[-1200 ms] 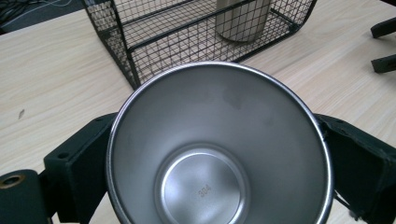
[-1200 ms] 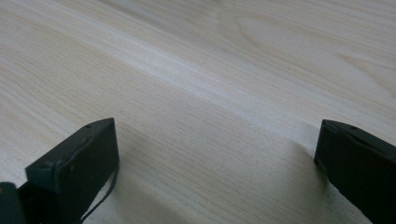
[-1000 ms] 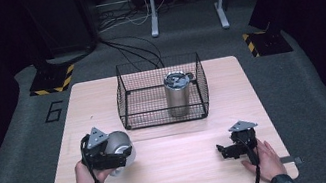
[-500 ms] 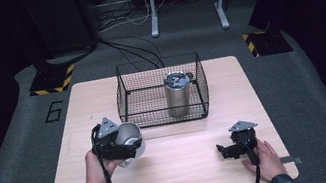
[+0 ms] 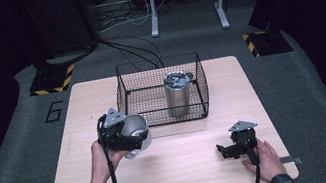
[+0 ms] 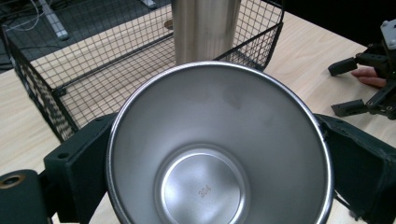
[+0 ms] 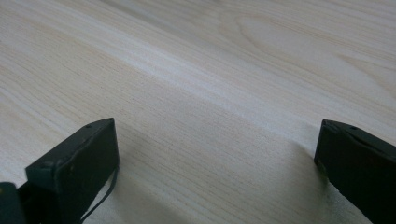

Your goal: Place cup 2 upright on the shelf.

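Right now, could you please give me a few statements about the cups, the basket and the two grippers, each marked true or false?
1. The left gripper holds a steel cup between its fingers. True.
2. A tall steel tumbler stands on the table outside the wire basket. False: it stands upright inside the basket.
3. The right gripper is shut on a lid. False: its fingers are wide apart, with bare wooden table between them.
4. The held cup is empty. True: the left gripper view shows its bare bottom.
5. The right gripper rests near the table's front right part. True.
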